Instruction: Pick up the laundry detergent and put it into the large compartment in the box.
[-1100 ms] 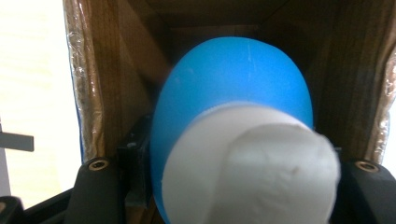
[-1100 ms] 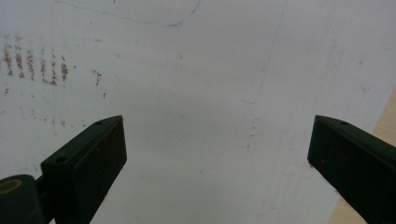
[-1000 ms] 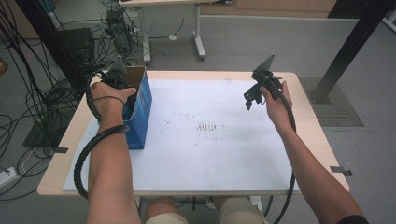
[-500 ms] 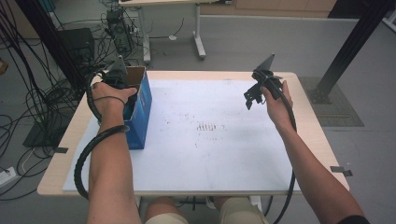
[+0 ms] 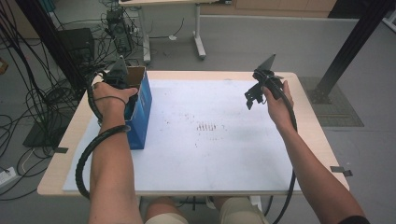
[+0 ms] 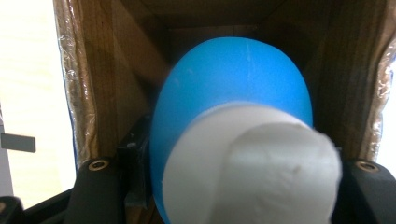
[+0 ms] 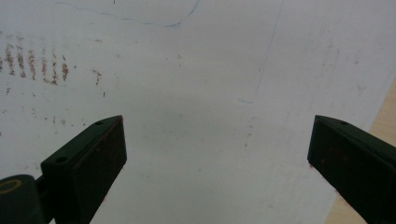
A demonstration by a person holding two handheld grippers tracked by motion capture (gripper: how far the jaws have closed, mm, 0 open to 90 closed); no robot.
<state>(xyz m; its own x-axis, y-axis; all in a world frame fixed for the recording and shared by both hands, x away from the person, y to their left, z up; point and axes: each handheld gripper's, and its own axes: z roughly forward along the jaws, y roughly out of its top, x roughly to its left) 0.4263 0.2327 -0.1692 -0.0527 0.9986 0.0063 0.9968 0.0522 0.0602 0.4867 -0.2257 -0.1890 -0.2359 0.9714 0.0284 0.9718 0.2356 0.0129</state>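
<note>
holding a blue-and-white object inside the cardboard box at the frame's left, my left gripper has its jaws clamped on it; it seems light, smooth, maybe slippery. my right gripper hangs with jaws wide apart, empty, over the bench.

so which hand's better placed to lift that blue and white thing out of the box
Left. Its tongs are already down in the open top of the blue box, closed around the blue and white object. The right tongs hang open over the bare white sheet, far across the table.
</note>
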